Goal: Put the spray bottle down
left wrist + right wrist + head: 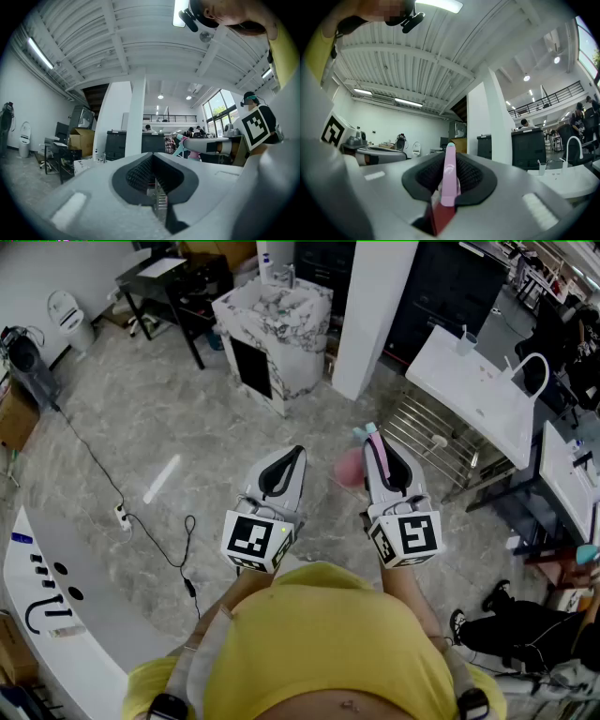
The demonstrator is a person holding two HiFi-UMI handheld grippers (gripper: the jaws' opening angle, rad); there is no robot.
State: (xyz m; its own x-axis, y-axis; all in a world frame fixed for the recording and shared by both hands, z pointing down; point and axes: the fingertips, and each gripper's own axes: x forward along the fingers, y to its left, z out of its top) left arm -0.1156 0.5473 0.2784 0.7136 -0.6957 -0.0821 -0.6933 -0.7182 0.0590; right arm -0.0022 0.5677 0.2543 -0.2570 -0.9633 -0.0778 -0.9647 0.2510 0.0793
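My right gripper (377, 439) is shut on a pink spray bottle (351, 468) with a teal head, held level over the marbled floor. In the right gripper view the bottle's pink top (449, 174) stands pinched between the black pads. The left gripper view shows the same bottle (188, 153) hanging under the right gripper out to its right. My left gripper (297, 454) is level beside the right one, its pads (140, 174) closed together with nothing between them. Both grippers are held in front of the person's yellow shirt.
A white table (473, 395) with a curved tap stands at the right, a metal rack (433, 440) under its near end. A marble-patterned cabinet (272, 320) and a white pillar (375, 306) are ahead. A white counter (66, 601) lies at the lower left, a cable (122, 512) on the floor.
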